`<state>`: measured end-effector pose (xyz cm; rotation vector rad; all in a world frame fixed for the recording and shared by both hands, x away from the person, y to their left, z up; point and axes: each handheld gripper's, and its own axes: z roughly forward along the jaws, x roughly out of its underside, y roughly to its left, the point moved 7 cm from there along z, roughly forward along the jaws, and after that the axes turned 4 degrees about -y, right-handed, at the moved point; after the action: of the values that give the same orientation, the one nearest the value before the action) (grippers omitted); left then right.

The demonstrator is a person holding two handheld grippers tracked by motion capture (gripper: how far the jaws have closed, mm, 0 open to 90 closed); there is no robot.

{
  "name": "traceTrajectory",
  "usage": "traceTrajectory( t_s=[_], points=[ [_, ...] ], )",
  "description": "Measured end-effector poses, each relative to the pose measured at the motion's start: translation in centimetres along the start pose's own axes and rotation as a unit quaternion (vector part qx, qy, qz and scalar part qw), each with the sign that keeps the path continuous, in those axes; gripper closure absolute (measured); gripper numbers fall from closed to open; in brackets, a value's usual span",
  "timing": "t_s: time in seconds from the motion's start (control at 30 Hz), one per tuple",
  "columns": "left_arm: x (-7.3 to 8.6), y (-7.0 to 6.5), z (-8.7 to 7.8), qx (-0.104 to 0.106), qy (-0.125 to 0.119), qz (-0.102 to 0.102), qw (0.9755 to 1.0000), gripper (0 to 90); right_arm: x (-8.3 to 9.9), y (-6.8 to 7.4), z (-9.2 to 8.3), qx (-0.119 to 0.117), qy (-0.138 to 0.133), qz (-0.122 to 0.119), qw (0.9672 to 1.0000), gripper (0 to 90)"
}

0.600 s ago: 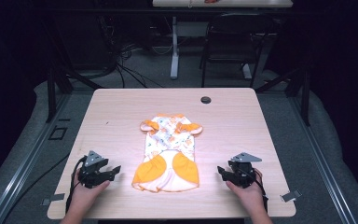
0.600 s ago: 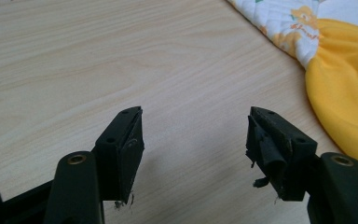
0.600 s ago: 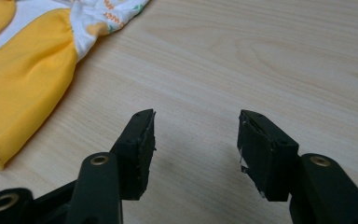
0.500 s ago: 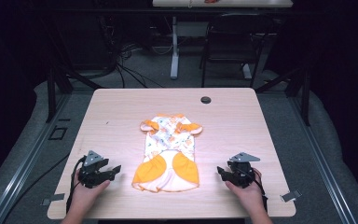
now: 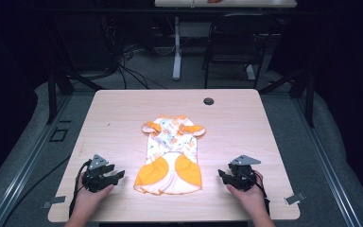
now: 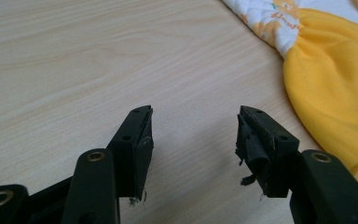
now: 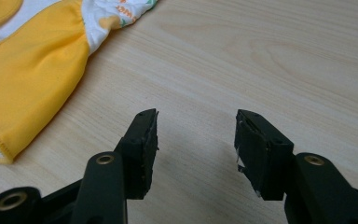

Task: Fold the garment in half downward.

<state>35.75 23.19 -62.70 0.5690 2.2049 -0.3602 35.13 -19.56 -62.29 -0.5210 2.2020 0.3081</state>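
A small orange and white printed dress (image 5: pixel 171 153) lies flat in the middle of the wooden table (image 5: pixel 123 118), its orange skirt toward the near edge. My left gripper (image 5: pixel 118 176) rests on the table left of the skirt, open, with nothing between its jaws. In the left gripper view the left gripper (image 6: pixel 193 128) points past the yellow skirt panel (image 6: pixel 335 88) at the right. My right gripper (image 5: pixel 221 174) rests right of the skirt, also open and empty. In the right gripper view the right gripper (image 7: pixel 196 130) has the skirt panel (image 7: pixel 32 79) at its upper left.
A round black grommet (image 5: pixel 209 101) sits near the table's far edge. Behind the table stand a chair (image 5: pixel 231 42), a desk leg (image 5: pixel 176 47) and loose cables (image 5: pixel 123 66) on the floor. Tape tabs stick out at the near corners (image 5: pixel 295 198).
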Motion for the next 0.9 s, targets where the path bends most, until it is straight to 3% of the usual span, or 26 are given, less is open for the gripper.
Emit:
traceTrajectory(
  t_s=[0.13, 0.3, 0.5, 0.63, 0.7, 0.9],
  points=[
    [0.0, 0.3, 0.1, -0.001, 0.002, -0.002, 1.0000, 45.7, 0.0, -0.1, 0.1, 0.000, -0.001, 0.000, 1.0000, 48.8],
    [-0.3, -0.1, 0.1, 0.009, -0.001, -0.021, 0.9997, 50.2, -0.1, 0.2, 0.1, -0.013, 0.003, 0.007, 0.9999, 52.9],
    [-1.2, -0.9, 0.6, 0.018, 0.006, -0.013, 0.9997, 59.7, -1.2, 1.2, 0.2, -0.030, 0.004, 0.000, 0.9995, 62.3],
    [-2.6, -2.0, 1.6, 0.034, 0.012, 0.014, 0.9993, 68.2, -2.1, 2.6, 1.0, -0.043, 0.018, -0.026, 0.9985, 72.6],
    [-3.4, -2.6, 2.5, 0.042, 0.013, 0.016, 0.9989, 74.9, -3.0, 3.6, 1.8, -0.050, 0.023, -0.052, 0.9971, 78.2],
    [-5.5, -3.6, 4.8, 0.050, 0.016, 0.017, 0.9985, 85.3, -5.2, 5.2, 4.4, -0.065, 0.040, -0.071, 0.9946, 87.4]
  ],
)
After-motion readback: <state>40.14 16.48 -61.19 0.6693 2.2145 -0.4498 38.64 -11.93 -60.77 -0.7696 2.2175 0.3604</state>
